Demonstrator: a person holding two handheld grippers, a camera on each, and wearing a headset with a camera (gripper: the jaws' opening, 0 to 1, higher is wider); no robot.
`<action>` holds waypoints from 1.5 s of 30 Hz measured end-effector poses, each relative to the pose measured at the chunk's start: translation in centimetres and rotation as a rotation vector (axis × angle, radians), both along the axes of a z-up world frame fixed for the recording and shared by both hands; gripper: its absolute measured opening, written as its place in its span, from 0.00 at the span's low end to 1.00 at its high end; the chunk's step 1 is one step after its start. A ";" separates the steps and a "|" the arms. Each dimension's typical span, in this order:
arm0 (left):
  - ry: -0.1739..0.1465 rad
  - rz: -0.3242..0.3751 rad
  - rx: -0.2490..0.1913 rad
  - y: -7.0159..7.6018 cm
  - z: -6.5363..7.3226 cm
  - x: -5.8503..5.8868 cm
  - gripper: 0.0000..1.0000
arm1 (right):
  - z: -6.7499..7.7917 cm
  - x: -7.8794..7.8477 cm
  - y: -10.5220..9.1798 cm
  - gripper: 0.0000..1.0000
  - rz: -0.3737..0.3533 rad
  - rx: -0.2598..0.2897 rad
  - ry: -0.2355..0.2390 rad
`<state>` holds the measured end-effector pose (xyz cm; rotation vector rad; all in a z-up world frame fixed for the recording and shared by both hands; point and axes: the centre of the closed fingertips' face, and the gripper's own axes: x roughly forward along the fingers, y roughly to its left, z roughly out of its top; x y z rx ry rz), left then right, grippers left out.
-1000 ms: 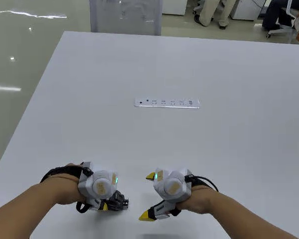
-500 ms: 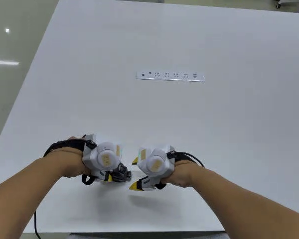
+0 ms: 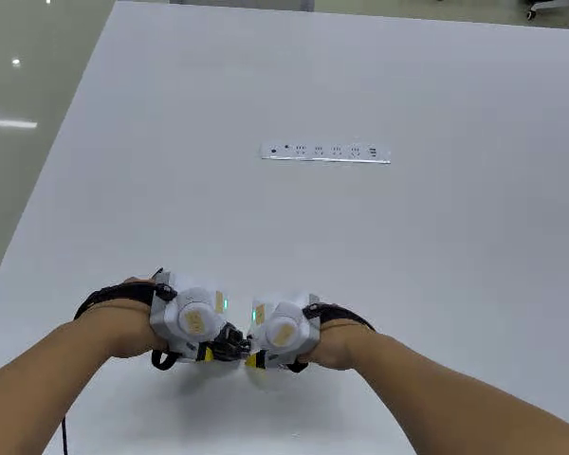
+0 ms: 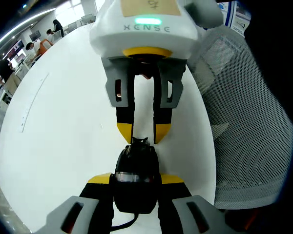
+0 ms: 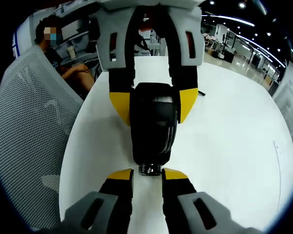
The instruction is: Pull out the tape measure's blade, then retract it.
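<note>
Closing in, our right tool [image 5: 147, 174] now brackets the hook [image 5: 150, 169]; we cannot tell if it grips. Our left tool [image 4: 136, 178] clamps the tape [image 4: 135, 163]: pull next.

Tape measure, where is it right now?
The tape measure is clamped in the left gripper, low centre in the head view near the front edge of the table, the right gripper flanking its front end.
</note>
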<state>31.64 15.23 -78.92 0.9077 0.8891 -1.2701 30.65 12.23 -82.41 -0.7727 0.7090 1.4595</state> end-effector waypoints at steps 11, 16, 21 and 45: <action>0.005 0.007 -0.018 -0.1 0.0 0.1 0.31 | -0.3 0.4 0.2 0.16 -0.021 0.011 0.019; 0.008 0.018 -0.020 -0.2 -0.1 0.1 0.31 | -0.4 0.5 0.3 0.16 -0.043 -0.019 0.013; 0.010 0.036 -0.055 -0.2 -0.1 0.2 0.32 | -0.4 0.6 0.3 0.17 -0.021 -0.014 0.009; -0.003 0.049 -0.075 -0.1 0.0 0.3 0.32 | -0.3 1.0 -2.3 0.12 -0.095 0.004 0.038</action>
